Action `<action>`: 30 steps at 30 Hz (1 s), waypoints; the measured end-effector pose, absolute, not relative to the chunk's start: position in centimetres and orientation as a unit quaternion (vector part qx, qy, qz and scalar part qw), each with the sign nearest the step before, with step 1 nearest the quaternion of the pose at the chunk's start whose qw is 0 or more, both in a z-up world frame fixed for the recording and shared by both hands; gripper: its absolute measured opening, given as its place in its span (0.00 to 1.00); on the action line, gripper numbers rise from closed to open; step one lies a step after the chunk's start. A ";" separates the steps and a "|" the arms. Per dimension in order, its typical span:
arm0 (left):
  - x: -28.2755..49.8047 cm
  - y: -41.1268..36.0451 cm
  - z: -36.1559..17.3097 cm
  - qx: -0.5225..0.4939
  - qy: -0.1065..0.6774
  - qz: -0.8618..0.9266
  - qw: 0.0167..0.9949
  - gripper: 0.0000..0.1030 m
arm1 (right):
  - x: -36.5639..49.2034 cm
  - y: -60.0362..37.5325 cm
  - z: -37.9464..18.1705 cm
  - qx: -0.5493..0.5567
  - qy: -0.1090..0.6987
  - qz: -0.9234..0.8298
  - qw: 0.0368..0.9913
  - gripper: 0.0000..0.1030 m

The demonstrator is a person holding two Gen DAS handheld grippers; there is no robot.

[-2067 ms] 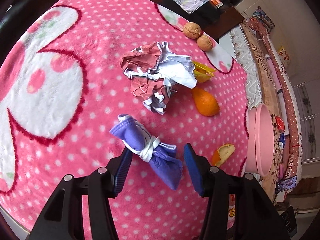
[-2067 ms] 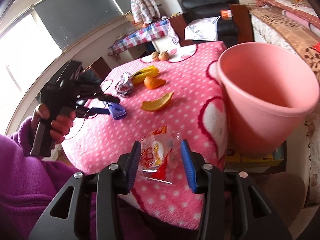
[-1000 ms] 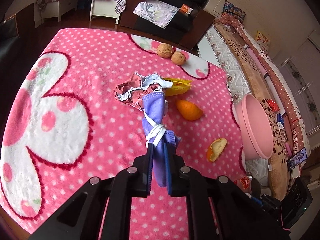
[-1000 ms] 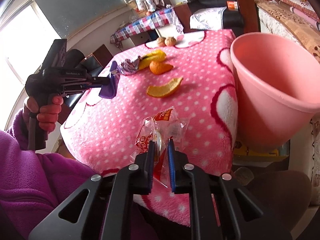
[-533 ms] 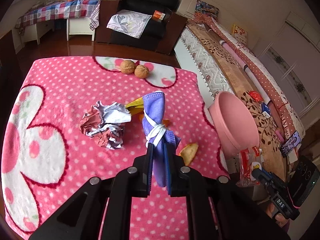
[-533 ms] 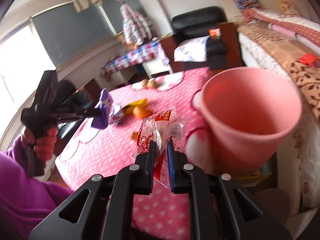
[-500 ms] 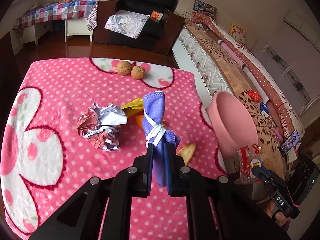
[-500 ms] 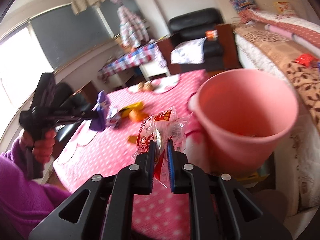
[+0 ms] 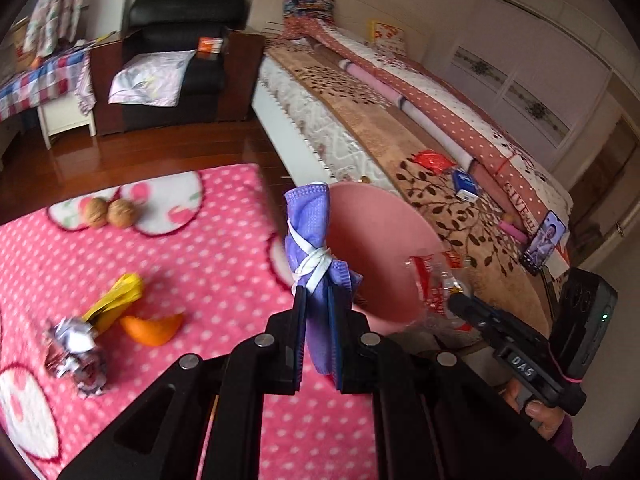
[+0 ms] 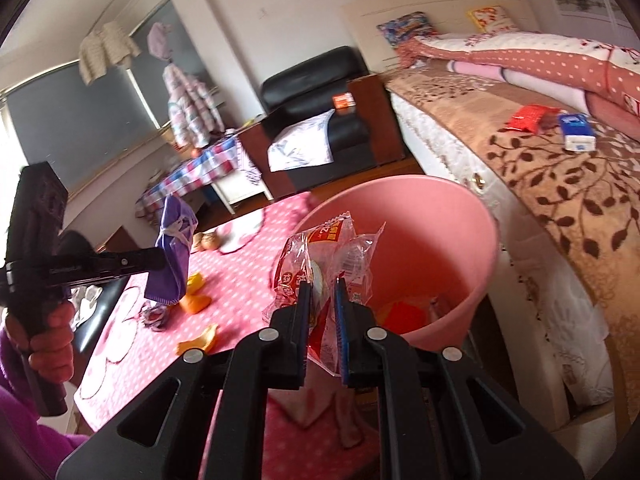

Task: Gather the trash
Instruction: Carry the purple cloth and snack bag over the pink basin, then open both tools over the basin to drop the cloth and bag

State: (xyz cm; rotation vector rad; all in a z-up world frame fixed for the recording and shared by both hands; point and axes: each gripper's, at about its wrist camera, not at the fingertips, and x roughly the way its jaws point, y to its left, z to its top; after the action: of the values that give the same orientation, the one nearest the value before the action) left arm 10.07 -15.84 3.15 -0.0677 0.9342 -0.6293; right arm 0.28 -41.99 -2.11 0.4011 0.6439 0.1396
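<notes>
My left gripper [image 9: 316, 292] is shut on a rolled purple face mask [image 9: 308, 220] tied with its white straps, held in the air just in front of the pink bin [image 9: 384, 240]. My right gripper [image 10: 322, 284] is shut on a clear snack wrapper with red print [image 10: 320, 248], held at the near rim of the pink bin [image 10: 420, 240]. In the right wrist view the left gripper [image 10: 160, 260] holds the mask [image 10: 174, 240] over the table, left of the bin. The left wrist view shows the right gripper [image 9: 456, 300] and the wrapper [image 9: 432, 276] at the bin's right rim.
On the pink dotted table cover [image 9: 180, 248] lie an orange peel [image 9: 154, 328], a yellow wrapper [image 9: 116, 300], crumpled paper [image 9: 76, 344] and two walnuts [image 9: 108, 212]. Red trash [image 10: 404, 312] sits in the bin. A bed [image 9: 400, 128] stands right behind it.
Both grippers closed on their pieces, lifted them off the table and carried them to the right, up to the pink bin.
</notes>
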 end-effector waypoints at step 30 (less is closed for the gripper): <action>13.5 -25.0 -1.4 0.003 0.479 -0.315 0.819 0.10 | 1.9 -44.8 -4.4 0.213 0.321 0.020 0.922 0.12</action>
State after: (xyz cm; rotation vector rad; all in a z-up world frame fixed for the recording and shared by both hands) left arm 13.50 -25.00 -1.43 0.0060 1.0203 -0.6699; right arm 1.94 -44.79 -4.35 0.4376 0.6598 0.0409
